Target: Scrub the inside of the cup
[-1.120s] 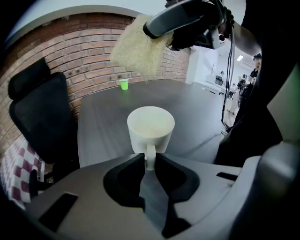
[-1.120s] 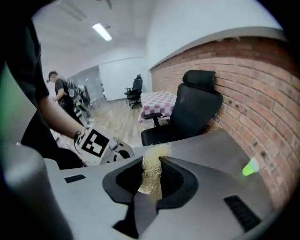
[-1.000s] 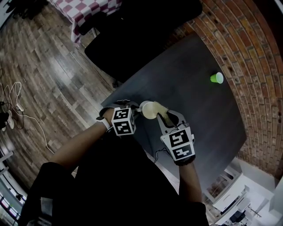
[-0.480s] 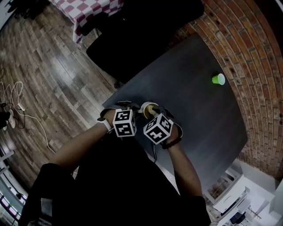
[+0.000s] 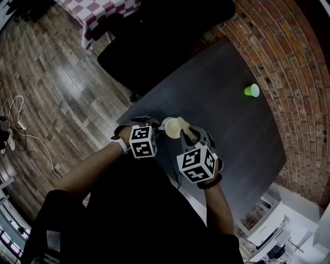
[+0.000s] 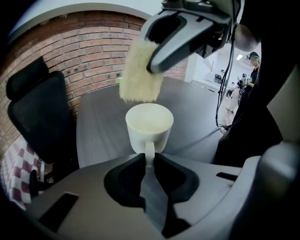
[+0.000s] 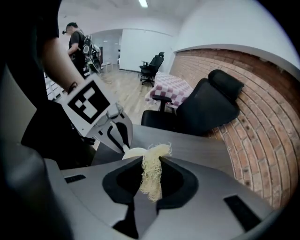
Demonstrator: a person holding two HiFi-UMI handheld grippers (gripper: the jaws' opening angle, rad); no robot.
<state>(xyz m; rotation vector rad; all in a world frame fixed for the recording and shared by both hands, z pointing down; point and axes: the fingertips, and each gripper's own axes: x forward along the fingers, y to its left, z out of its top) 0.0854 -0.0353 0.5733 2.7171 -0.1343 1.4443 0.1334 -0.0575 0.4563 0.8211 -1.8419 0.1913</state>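
A cream cup (image 5: 173, 127) stands on the dark table (image 5: 232, 129) by its near corner. My left gripper (image 5: 157, 125) grips the cup's handle (image 6: 149, 154) between its jaws, which are closing tighter on it. The cup (image 6: 149, 126) is upright with its mouth open to view. My right gripper (image 5: 191, 135) is shut on a yellow fibrous scrub pad (image 7: 152, 176). In the left gripper view the pad (image 6: 139, 75) hangs just above the cup's rim, slightly to its left. From the right gripper view only the cup's rim (image 7: 133, 153) shows behind the pad.
A small green cup (image 5: 252, 90) sits far across the table near the brick wall (image 5: 304, 103). A black office chair (image 5: 154, 41) stands at the table's far side, with a checkered cloth (image 5: 98, 13) beyond it. Cables lie on the wooden floor (image 5: 15, 124).
Half a second ago the right gripper was tipped over the cup with the pad down in its mouth. It has since lifted back out toward me. The left gripper and cup stayed put.
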